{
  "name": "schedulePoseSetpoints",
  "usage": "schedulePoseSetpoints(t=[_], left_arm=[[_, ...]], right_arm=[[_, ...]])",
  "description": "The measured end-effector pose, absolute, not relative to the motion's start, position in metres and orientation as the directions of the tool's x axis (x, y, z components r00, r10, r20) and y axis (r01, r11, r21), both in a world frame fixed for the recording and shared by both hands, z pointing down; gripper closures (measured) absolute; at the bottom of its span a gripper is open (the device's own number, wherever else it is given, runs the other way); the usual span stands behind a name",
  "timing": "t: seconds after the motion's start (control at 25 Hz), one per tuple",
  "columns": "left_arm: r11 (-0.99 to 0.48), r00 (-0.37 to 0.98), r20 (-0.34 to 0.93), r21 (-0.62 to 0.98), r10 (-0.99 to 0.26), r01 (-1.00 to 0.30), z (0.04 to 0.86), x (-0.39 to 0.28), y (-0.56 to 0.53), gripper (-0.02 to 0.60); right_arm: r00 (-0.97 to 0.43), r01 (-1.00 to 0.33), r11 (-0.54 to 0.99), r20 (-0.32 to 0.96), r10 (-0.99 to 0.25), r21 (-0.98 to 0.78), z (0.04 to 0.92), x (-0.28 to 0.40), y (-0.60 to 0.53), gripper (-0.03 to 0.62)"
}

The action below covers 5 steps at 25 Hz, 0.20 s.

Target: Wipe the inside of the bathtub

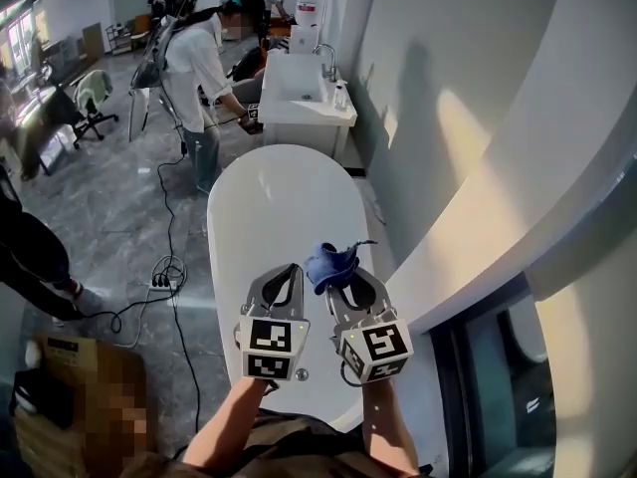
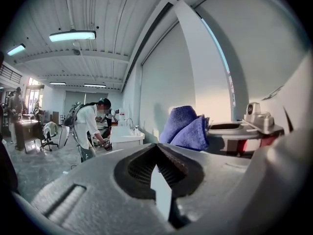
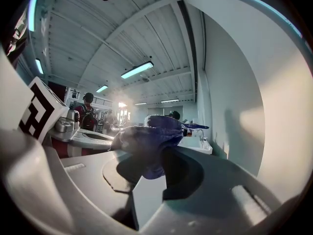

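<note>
White bathtub [image 1: 284, 202] | right gripper [image 1: 350, 277] clamps blue cloth [image 1: 326, 264] (bunched) | left gripper [image 1: 291, 271] closed

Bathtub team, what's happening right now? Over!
Left gripper shut, empty. Right gripper shut on blue cloth, held over white bathtub. Nothing blocking the tub.

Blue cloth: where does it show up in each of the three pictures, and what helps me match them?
Head view: the blue cloth sits at centre, in the right gripper's jaws above the bathtub.
Left gripper view: right of centre, beyond the jaws.
Right gripper view: dead centre, clamped between the jaws.
Shared landmark: the white washbasin against the wall.
</note>
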<state>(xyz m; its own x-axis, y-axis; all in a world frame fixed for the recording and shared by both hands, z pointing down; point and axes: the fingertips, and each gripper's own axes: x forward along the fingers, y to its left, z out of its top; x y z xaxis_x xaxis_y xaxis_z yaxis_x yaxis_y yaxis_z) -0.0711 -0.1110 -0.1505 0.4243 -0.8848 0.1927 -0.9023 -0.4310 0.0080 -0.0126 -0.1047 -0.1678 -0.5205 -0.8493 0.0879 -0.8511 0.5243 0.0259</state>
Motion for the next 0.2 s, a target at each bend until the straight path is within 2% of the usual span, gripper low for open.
schedulePoseSetpoints(t=[0.2], left_arm=[[-0.426,0.427,0.214,0.049,-0.879,-0.903,-0.1448,-0.066,-0.1104,0.577]], right_arm=[[-0.521,-0.852,0.523,0.08,-0.85,0.011,-0.1672,-0.0038,-0.1101,0.499]])
